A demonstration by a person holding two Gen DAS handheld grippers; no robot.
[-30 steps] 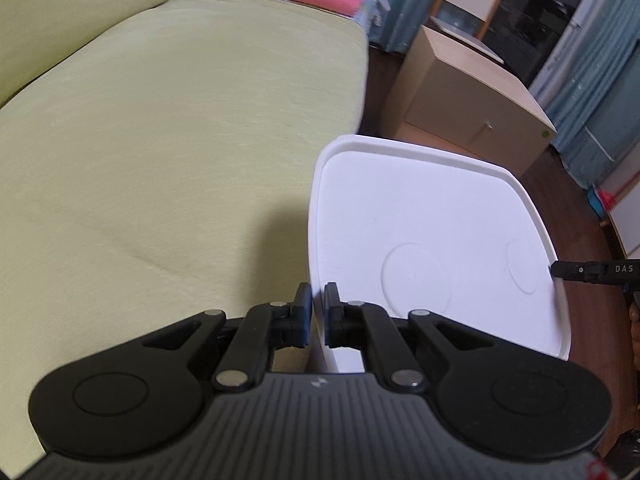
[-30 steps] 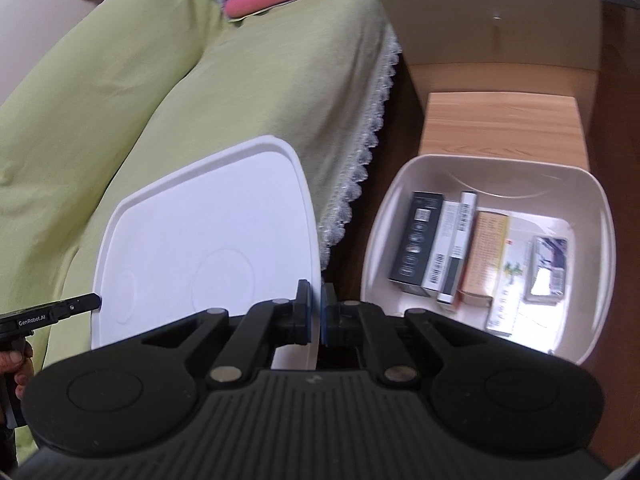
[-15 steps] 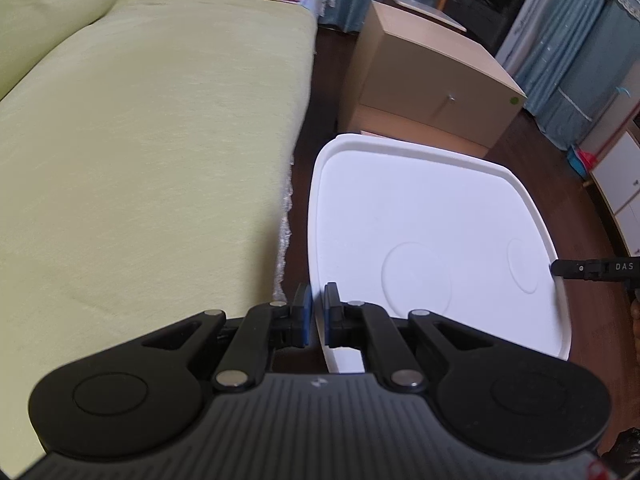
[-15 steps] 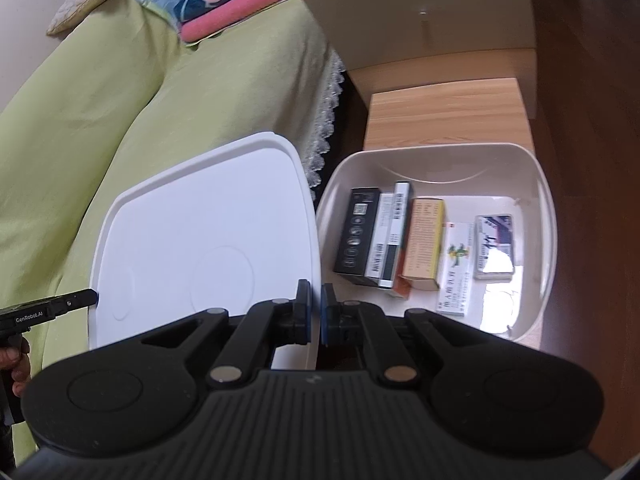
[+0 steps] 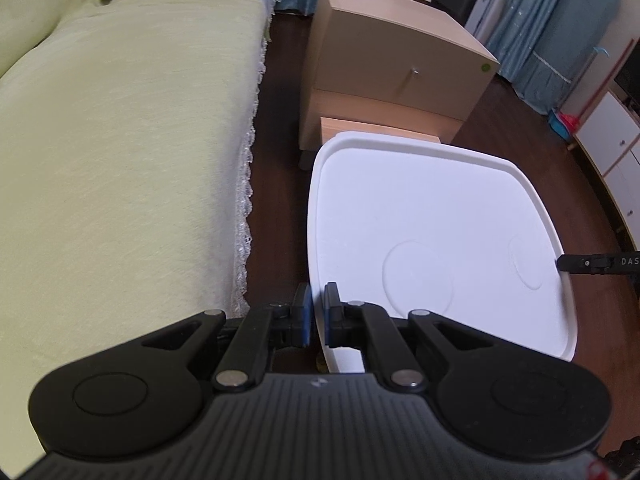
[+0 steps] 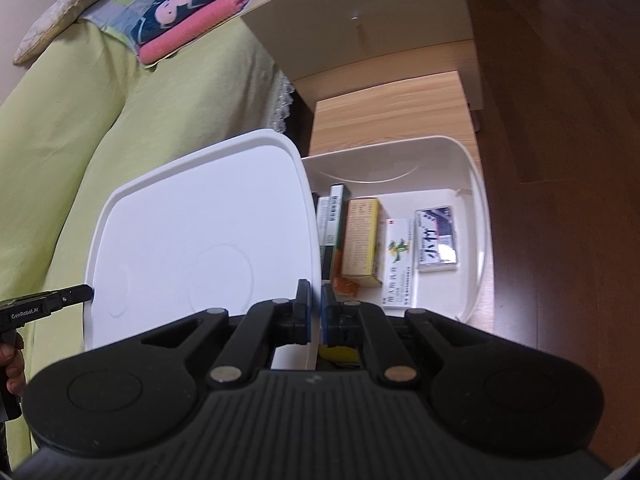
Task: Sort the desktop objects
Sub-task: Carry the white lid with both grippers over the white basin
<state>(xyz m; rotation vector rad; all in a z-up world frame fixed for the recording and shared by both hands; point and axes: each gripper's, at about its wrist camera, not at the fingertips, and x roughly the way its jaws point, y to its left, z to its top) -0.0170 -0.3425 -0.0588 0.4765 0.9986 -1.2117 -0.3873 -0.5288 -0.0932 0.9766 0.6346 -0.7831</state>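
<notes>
White plastic: lid (image 6: pixel 200 232), flat, rounded corners, raised rim, two shallow moulded circles. Smooth, matte.
Left gripper (image 5: pixel 316 312): jaws pressed together, pinching the lid's left edge. I see its tip on that edge from the right wrist view too.
Right gripper (image 6: pixel 314 308): jaws pressed together, pinching the lid's right edge.
Change: a second ago the lid hung over the green bed cover (image 5: pixel 120 140) with the bin fully exposed. Now it has shifted sideways off the bed, over the dark wood floor (image 6: pixel 560 120), and its right edge overlaps the bin's left side.
Bin (image 6: pixel 476 184): cream plastic tub, rounded walls, glossy inside, sitting on a low light-wood stool (image 6: pixel 388 108). From the left wrist view the lid hides it.
Contents: cardboard boxes laid flat – dark box (image 6: pixel 336 216), partly under the lid now, orange and yellow box (image 6: pixel 360 236), white box with green print (image 6: pixel 398 264), small white and purple box (image 6: pixel 436 236). All already in the bin.
Meaning: my read is the sorting is done and I'm on the closing step; the lid is roughly a third across the opening.
Next: keep sliding it until the rims line up, then lower evenly. Lid looks tilted, so I'd level it first.
Risk: thin rigid rim in a two-point pinch could pivot or slip if one hand leads.
Background: light-wood cabinet (image 5: pixel 400 60) behind the stool, folded pink towel (image 6: pixel 192 28) on the bed.
</notes>
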